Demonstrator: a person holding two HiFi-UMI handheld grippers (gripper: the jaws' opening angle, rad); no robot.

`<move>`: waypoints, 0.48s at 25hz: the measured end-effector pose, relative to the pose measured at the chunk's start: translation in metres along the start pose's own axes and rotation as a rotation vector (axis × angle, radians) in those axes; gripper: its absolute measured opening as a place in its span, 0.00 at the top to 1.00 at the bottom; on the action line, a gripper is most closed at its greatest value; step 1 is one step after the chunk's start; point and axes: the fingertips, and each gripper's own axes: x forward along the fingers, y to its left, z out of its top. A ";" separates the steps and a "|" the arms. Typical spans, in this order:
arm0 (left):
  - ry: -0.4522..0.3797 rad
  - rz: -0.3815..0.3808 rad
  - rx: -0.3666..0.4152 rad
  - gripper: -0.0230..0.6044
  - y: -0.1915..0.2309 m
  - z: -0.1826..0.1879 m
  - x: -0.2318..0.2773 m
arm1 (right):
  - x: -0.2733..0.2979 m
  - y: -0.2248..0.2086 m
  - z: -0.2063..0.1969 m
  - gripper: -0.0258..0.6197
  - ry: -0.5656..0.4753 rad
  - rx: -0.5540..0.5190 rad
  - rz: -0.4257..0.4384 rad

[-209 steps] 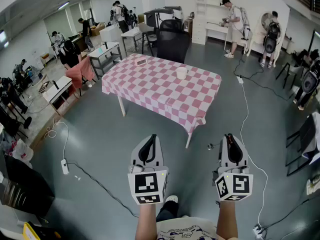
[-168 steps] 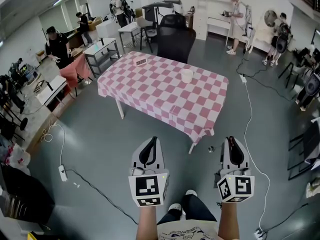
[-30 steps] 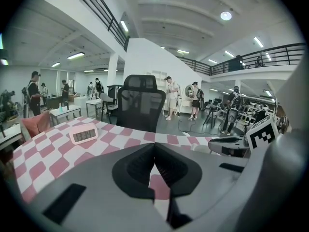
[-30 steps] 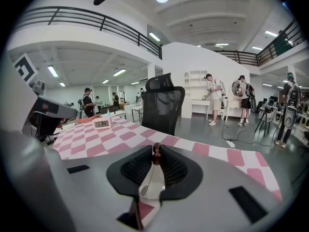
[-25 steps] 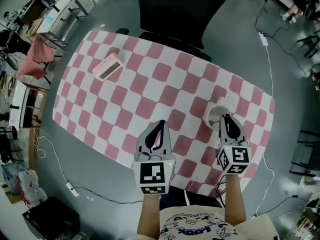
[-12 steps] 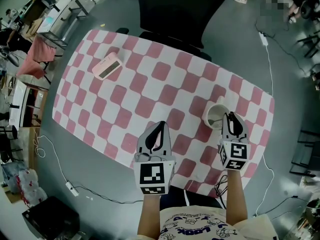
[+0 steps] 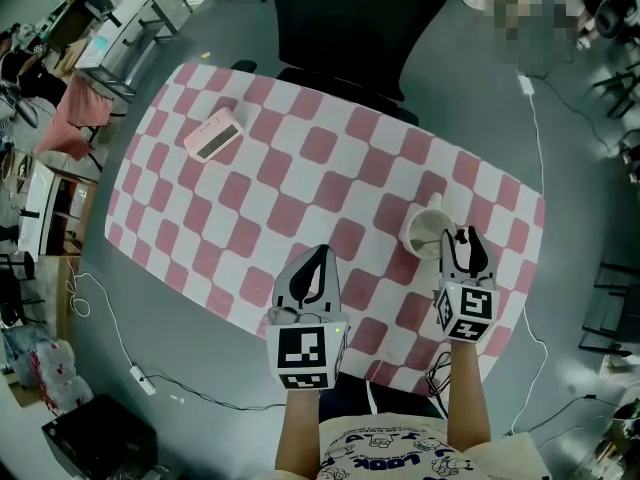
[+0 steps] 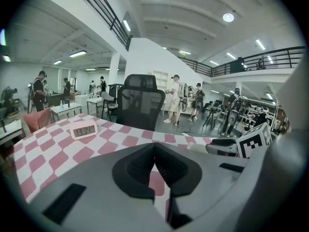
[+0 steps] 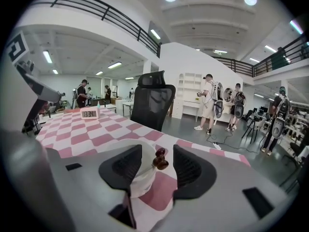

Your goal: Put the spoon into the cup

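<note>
The desk [image 7: 300, 183] took up most of the floor in front of the person, covered with a pink and white chequered cloth. A black office chair [image 7: 340, 18] was pushed up against the middle of its far edge. Beyond that edge, well away from the desk, several people [image 9: 211, 103] stood about with packs on their backs.

The person stood at the near edge with a gripper in each hand. The left gripper [image 7: 319, 256] was held over the near edge, about halfway along it. Its fingers were clenched tip to tip with nothing between them, only chequered cloth showing past them. The right gripper [image 7: 462, 238] was held nearer the near right corner and pointed across the desk. Its fingers were released and stood well apart.

A small pink clock [image 7: 213, 134] lay close to the far left corner, well apart from everything else.

The white cup [image 7: 424, 230] stood upright towards the right end of the desk, just ahead of the right gripper's tips. In the right gripper view it sat partly behind that gripper's left finger.

The spoon [image 9: 160, 159] showed only as a small dark brown knobbed end sticking up at the cup's rim. It stood in the gap between the right gripper's fingers, and neither finger seemed to touch it.
</note>
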 end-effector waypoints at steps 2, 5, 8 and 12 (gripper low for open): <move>-0.009 0.006 0.000 0.94 -0.001 0.003 -0.004 | -0.006 -0.003 0.008 0.64 -0.025 0.012 -0.007; -0.028 0.017 0.002 0.94 -0.001 0.011 -0.012 | -0.018 -0.006 0.026 0.65 -0.068 0.019 -0.010; -0.061 0.025 0.006 0.94 -0.003 0.024 -0.021 | -0.034 -0.005 0.049 0.65 -0.117 0.019 0.005; -0.100 0.036 0.018 0.94 -0.008 0.042 -0.036 | -0.062 -0.001 0.084 0.69 -0.195 0.017 0.027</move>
